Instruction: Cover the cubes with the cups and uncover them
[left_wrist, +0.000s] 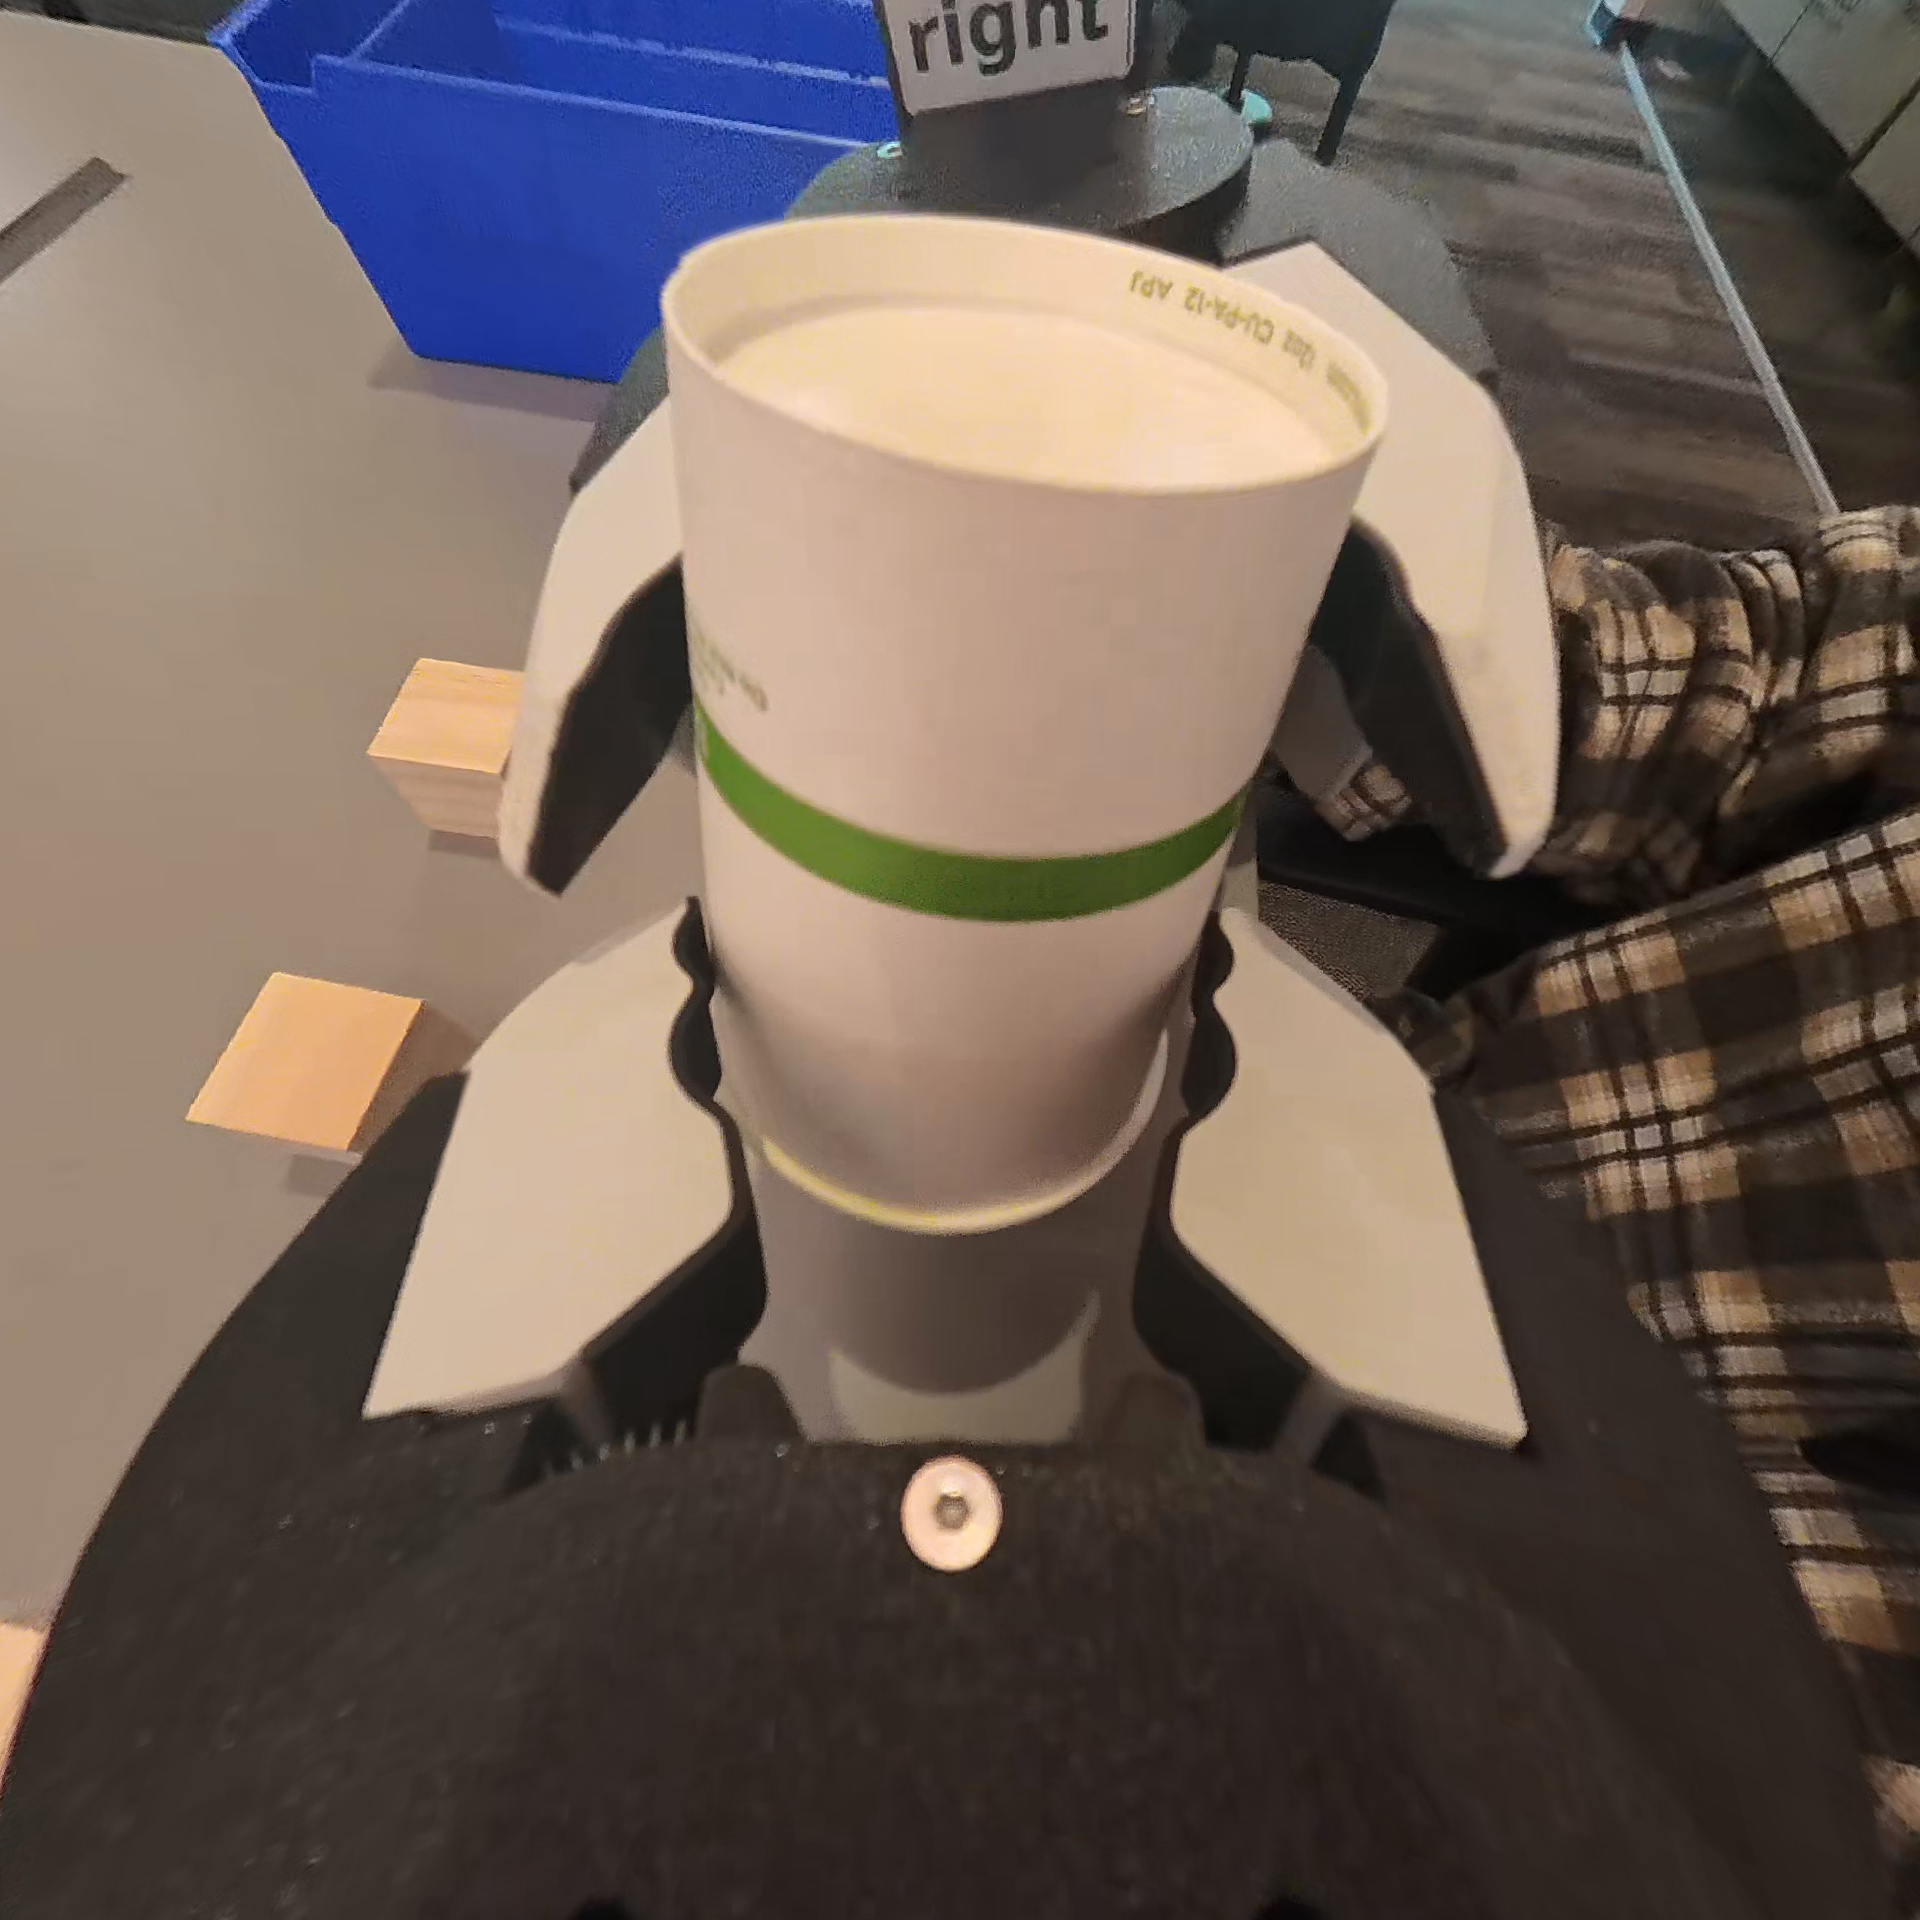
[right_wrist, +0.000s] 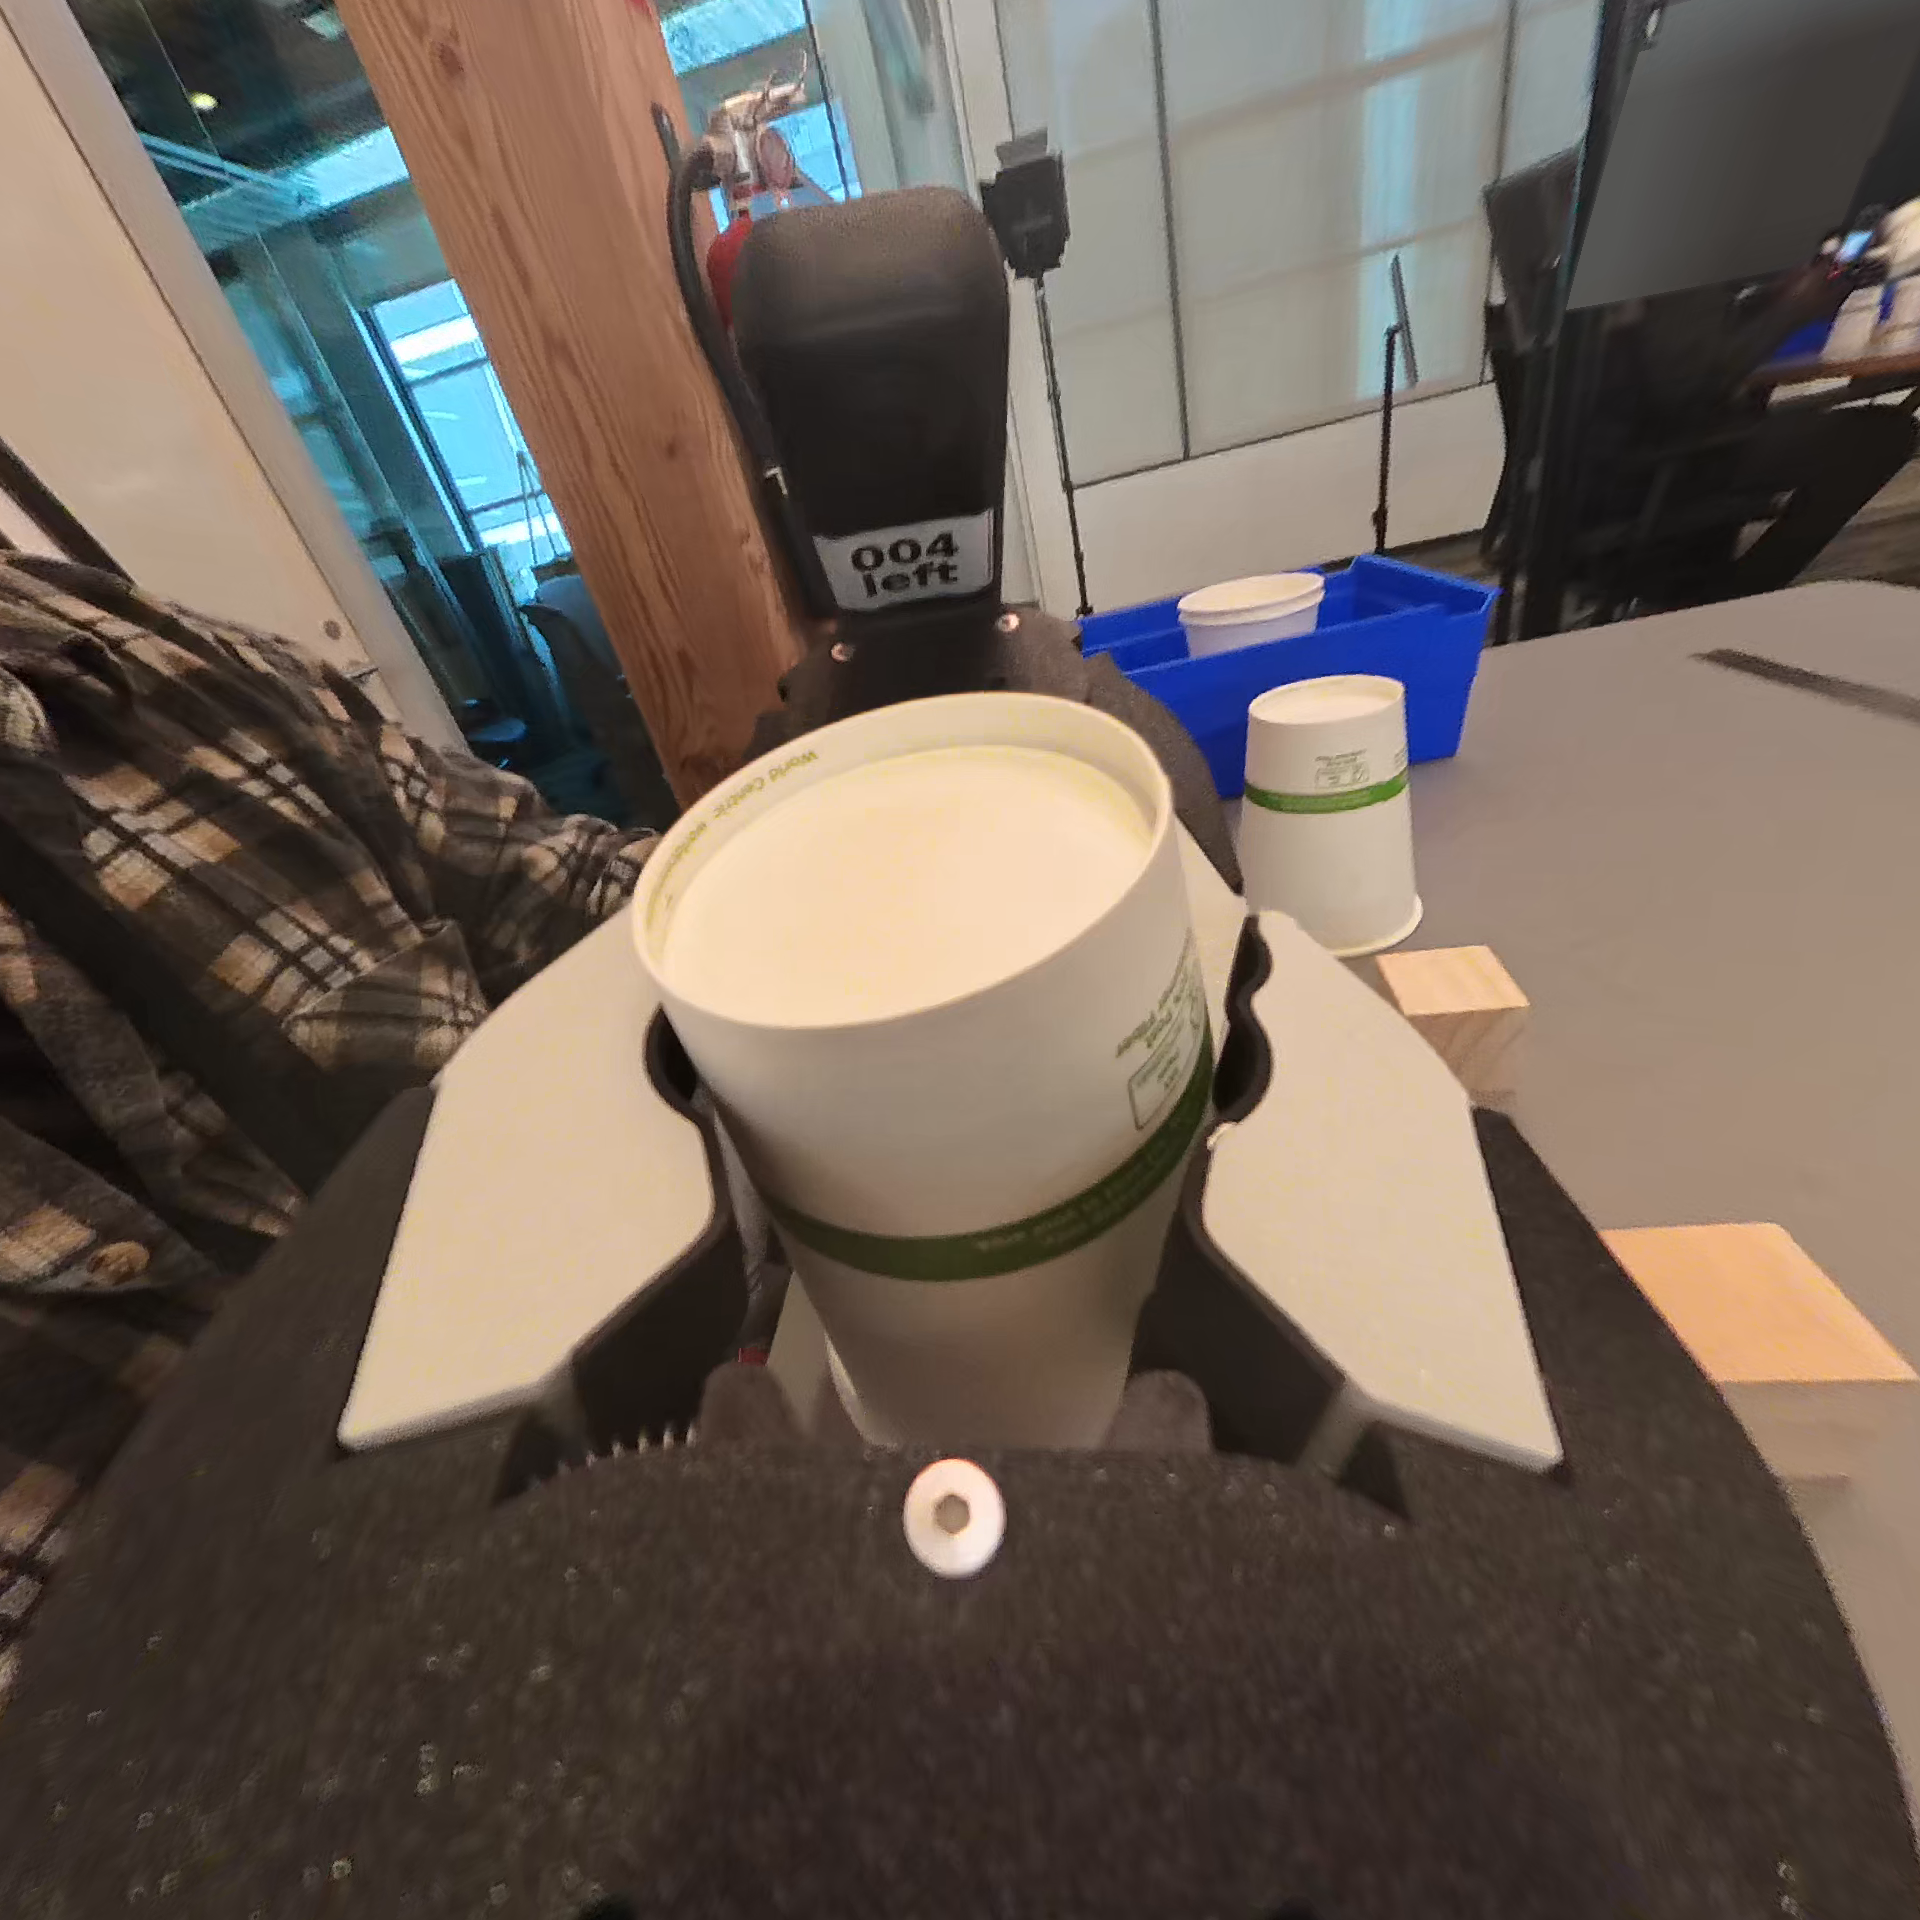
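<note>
Two grippers meet head-on at one upside-down paper cup above the grey table.
The left gripper clamps the cup near its rim; the right gripper is closed on it nearer the base. Two wooden cubes sit uncovered just beside them; another upside-down cup stands near the blue bin, which holds one more cup.

Each of the 2 wrist cameras sits close behind its own fingers, the left view facing the right gripper and the right view facing the left gripper, both sharing the grey table and blue bin.
</note>
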